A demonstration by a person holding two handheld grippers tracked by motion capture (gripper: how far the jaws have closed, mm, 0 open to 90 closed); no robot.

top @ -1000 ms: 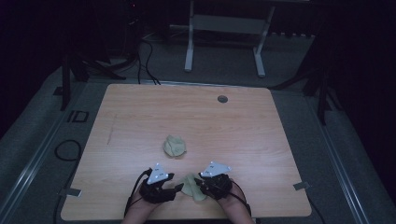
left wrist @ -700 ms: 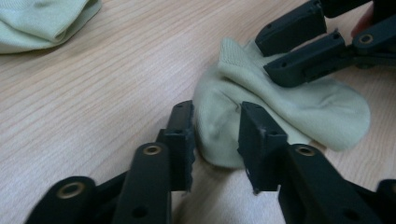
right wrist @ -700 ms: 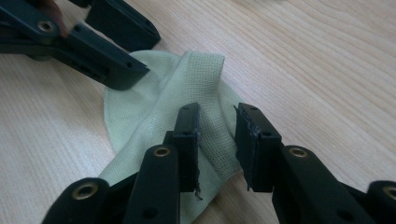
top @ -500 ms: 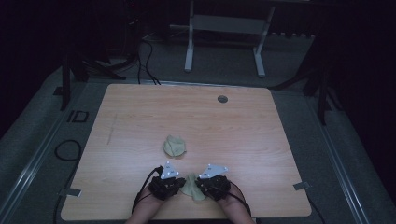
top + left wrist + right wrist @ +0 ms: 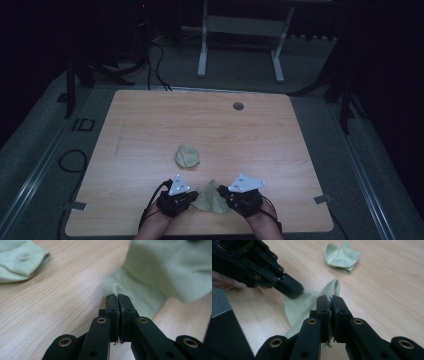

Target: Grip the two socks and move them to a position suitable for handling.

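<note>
- At the near edge of the tabletop [image 5: 125, 150], my left tool [image 5: 186, 199] and right tool [image 5: 231, 196] sit side by side, with the pale green cloth [image 5: 210, 197] lying between them.
- Left tool [image 5: 117, 297], its own view: jaws pressed together on a thin fold at the cloth's [image 5: 160, 277] edge; the fabric rises from the tips and spreads away up and to the right, so I hold it by a corner or hem, not by the bulk.
- Right tool [image 5: 330, 299], its own view: jaws likewise clenched, with a hemmed edge of the cloth [image 5: 299, 307] standing up just past the tips and the rest draping down towards the tabletop. The left tool [image 5: 289, 290] enters from the upper left and meets the same cloth just beside my grip.
- Reading of the hold: two pinches on opposite edges of one piece suggest that I mean to lift it and pull it open or flat; edge grips leave the middle free to hang.
- Position of the cloth: touching both tools, bunched between them, partly resting on the wood.
- Farther off, near the tabletop's middle: a second cloth [image 5: 187, 156] of the same colour, crumpled, well apart from both tools and untouched.
- Farthest: a small round grommet [image 5: 238, 106] near the far edge.
</note>
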